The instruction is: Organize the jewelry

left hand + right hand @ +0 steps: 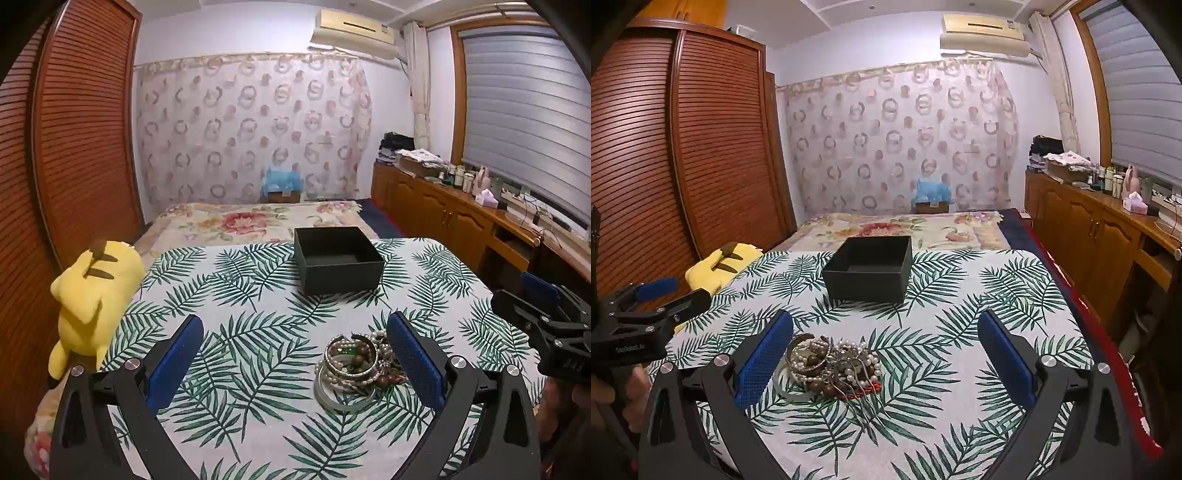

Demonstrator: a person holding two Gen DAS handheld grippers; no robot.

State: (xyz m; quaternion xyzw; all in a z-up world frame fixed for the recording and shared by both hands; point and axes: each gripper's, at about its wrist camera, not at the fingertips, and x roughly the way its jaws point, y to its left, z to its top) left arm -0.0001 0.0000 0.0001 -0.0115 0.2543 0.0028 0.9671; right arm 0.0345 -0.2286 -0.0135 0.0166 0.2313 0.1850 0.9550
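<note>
Left wrist view: the left claw (295, 354) stands spread wide with nothing between its blue pads, tilted down over the counter (258, 302) and its palm-leaf cloth. The jewelry pile (360, 363) of beaded bracelets and bangles lies just inside the right-hand pad (415, 363). Bare cloth spreads to the left of it and ahead to the black box (338, 260) near the far edge, open-topped and showing only its dark floor. A yellow plush toy (94, 299) hangs over the left edge. The right claw (554, 321) juts in at the right rim.

Right wrist view: the right claw (886, 350) is likewise spread and empty. The jewelry pile (834, 363) sits beside its left pad (764, 360), with open cloth to the right. The black box (870, 267) stands farther back, well apart from the pile
</note>
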